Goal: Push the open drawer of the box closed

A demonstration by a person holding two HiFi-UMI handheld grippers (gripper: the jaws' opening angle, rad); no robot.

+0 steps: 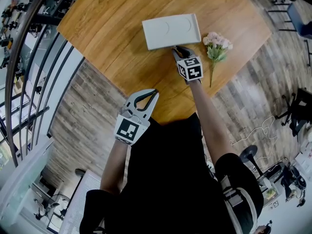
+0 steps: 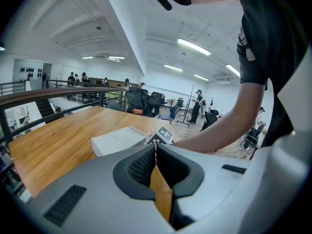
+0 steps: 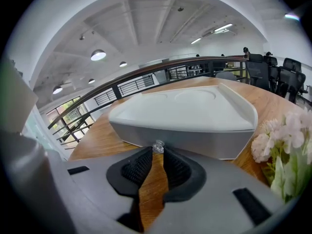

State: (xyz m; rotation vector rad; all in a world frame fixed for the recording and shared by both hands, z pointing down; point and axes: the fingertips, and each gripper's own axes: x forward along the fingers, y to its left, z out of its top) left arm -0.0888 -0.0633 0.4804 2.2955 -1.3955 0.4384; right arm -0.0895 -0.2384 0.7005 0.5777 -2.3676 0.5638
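Wooden table [image 1: 107,28] bears white box [image 1: 170,30], seemingly touching right hand-held gripper [image 1: 177,49].

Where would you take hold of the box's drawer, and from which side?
By the small clear knob on its front face, coming straight on at that face, as the right tongs point. It is the only part that juts out; the rest is flat and smooth.
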